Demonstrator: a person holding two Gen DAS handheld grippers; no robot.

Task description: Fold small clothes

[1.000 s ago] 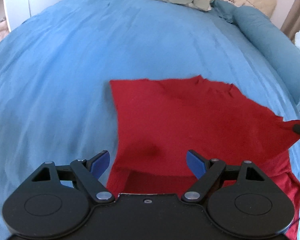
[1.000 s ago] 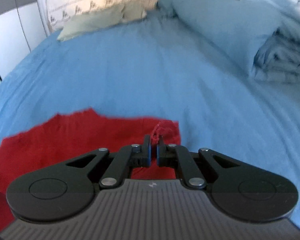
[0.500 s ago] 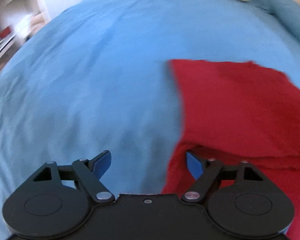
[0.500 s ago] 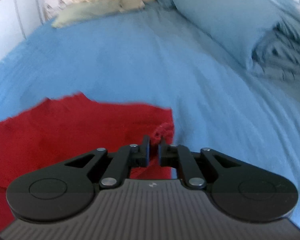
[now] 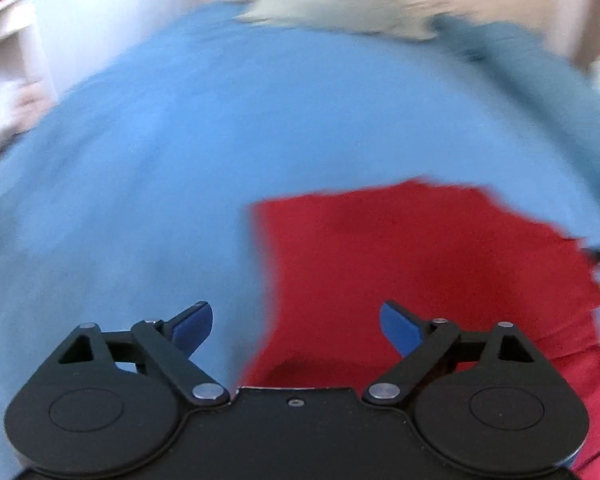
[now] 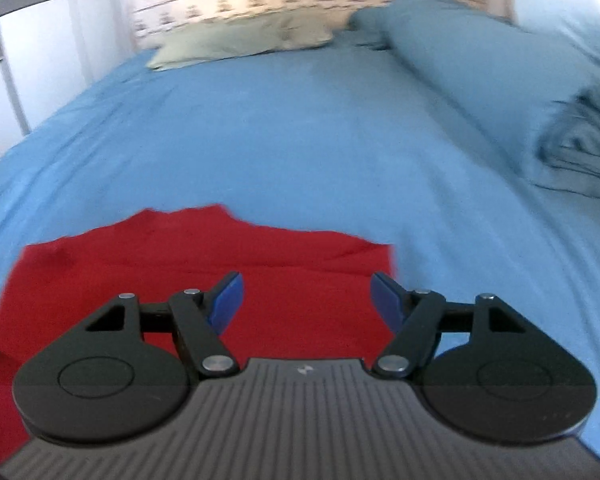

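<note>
red garment (image 6: 204, 268) flat on blue bedsheet (image 6: 300, 128), lower left of frame. right gripper (image 6: 306, 298) jaws opening, nothing pinched. left gripper (image 5: 296, 322) jaws opening, empty, above garment's left edge.

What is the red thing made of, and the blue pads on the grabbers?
The red thing looks like soft matte knit cloth, likely cotton: it lies limp and creased on the sheet. The blue pads look like smooth rubber or plastic, with a flat, dull sheen; which one is hard to tell.

Blue-sheeted bed (image 6: 300, 128); pale green pillow (image 6: 240, 40) at patterned headboard (image 6: 300, 0); white wardrobe (image 6: 52, 52) left; daylight.
</note>
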